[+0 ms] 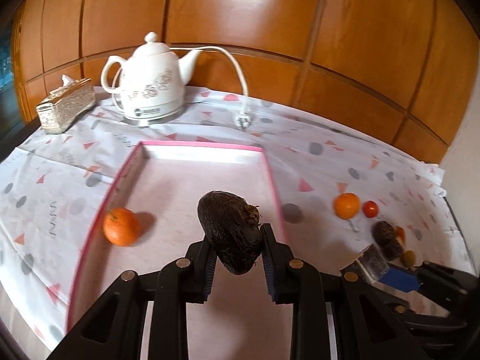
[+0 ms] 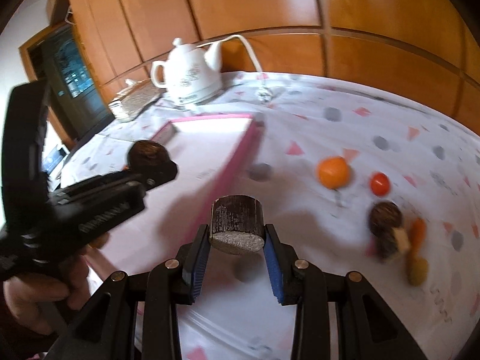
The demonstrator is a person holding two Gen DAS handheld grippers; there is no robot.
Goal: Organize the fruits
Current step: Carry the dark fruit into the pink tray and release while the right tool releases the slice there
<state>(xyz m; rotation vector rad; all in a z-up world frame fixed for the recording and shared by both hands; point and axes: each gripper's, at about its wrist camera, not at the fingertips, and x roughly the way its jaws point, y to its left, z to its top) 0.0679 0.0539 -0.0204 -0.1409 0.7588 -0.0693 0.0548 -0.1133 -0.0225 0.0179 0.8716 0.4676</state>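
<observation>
My left gripper point(image 1: 237, 250) hangs over the near part of the tray point(image 1: 204, 145), pinching a rough fruit point(image 1: 229, 231) above the tray floor. One orange point(image 1: 121, 226) lies in the tray against its left wall. Behind the tray stands the teapot point(image 1: 150, 84), with the tissue box point(image 1: 66, 109) to its left and the plug point(image 1: 242, 120) to its right. Right of the tray, on the cloth point(image 1: 330, 162), a second orange point(image 1: 346, 205) sits just beside a tomato point(image 1: 370, 209), with more small fruit point(image 2: 385, 219) nearer me. My right gripper point(image 2: 237, 240) grips a short cylinder point(image 2: 237, 223) over the cloth, just right of the tray.
</observation>
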